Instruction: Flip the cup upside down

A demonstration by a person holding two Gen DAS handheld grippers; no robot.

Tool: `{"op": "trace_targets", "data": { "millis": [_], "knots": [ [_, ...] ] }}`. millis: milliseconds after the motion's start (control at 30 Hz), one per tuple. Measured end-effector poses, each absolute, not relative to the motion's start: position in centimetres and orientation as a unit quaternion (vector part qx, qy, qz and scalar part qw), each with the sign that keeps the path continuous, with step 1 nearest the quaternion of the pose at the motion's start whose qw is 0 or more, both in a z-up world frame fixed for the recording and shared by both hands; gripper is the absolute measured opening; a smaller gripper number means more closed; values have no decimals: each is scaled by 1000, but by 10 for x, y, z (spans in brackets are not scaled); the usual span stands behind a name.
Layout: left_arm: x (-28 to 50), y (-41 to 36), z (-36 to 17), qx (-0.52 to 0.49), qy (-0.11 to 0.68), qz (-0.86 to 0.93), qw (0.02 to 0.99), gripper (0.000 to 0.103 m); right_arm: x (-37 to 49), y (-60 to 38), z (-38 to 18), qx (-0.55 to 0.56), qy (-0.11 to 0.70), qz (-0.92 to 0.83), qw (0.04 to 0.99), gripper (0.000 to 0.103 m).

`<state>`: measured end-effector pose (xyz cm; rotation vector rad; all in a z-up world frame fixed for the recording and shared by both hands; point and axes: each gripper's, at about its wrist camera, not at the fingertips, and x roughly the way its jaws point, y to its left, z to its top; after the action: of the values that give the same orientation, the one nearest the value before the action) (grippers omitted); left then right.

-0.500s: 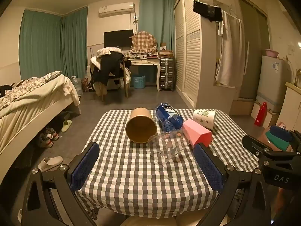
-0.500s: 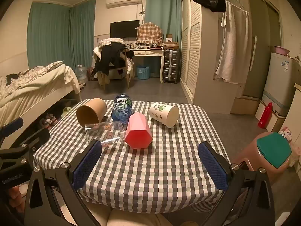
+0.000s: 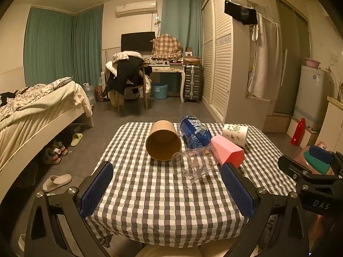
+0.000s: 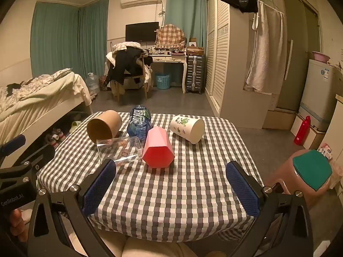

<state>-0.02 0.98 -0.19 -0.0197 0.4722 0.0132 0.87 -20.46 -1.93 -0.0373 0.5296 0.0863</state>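
Several cups lie on their sides on the checked table (image 3: 163, 194): a brown paper cup (image 3: 164, 142) (image 4: 104, 126), a clear glass (image 3: 194, 166) (image 4: 120, 150), a pink faceted cup (image 3: 227, 151) (image 4: 157, 150) and a white printed cup (image 3: 235, 133) (image 4: 188, 128). A blue bottle (image 3: 194, 133) (image 4: 139, 122) lies between them. My left gripper (image 3: 167, 189) is open and empty over the table's near edge, short of the glass. My right gripper (image 4: 171, 188) is open and empty, just short of the pink cup.
A pink stool with a green top (image 4: 308, 171) stands right of the table. A bed (image 3: 36, 107) lies to the left, with shoes and slippers (image 3: 56, 181) on the floor. A wardrobe (image 3: 218, 60), a fridge (image 4: 319, 94) and a red bottle (image 4: 302, 130) are on the right.
Both grippers have edged slightly forward toward the cups. The cups and bottle have not moved.
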Motion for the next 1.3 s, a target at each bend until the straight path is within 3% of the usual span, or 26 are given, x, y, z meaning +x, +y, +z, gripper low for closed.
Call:
{"op": "trace_targets", "data": {
  "millis": [1300],
  "knots": [
    [0, 9, -5, -6, 237, 8, 972, 103, 11, -200, -27, -19, 269, 46, 962, 103]
  ]
}}
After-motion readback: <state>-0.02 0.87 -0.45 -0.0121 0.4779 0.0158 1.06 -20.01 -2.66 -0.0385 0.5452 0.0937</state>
